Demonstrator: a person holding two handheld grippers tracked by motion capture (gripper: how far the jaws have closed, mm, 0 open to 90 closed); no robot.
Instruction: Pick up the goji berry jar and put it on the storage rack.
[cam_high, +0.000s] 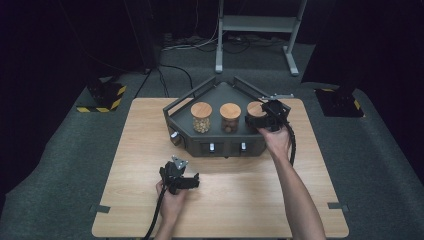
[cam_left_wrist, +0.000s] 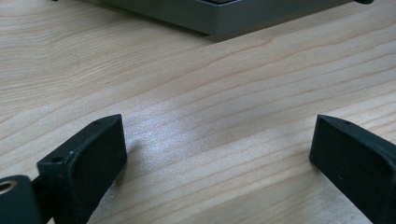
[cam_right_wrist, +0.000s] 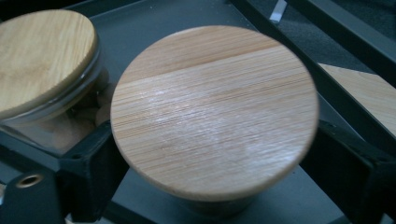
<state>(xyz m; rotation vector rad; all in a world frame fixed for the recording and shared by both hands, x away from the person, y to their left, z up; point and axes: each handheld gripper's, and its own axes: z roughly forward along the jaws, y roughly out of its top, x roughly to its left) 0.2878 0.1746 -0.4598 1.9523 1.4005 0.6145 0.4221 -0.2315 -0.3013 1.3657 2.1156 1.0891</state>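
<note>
Beyond the right claw, a metal frame stand (cam_high: 257, 35) is standing on grey carpet (cam_high: 60, 150); black curtains are hanging behind, and yellow-black striped bases (cam_high: 102, 97) are sitting off to both sides.

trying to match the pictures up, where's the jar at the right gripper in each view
High view: right jar, at the right end of the grey tray, right gripper at it.
Left gripper view: wooden table and the tray's edge.
Right gripper view: centre, its wooden lid between the jaws.
Shared landmark: the grey tray.
</note>
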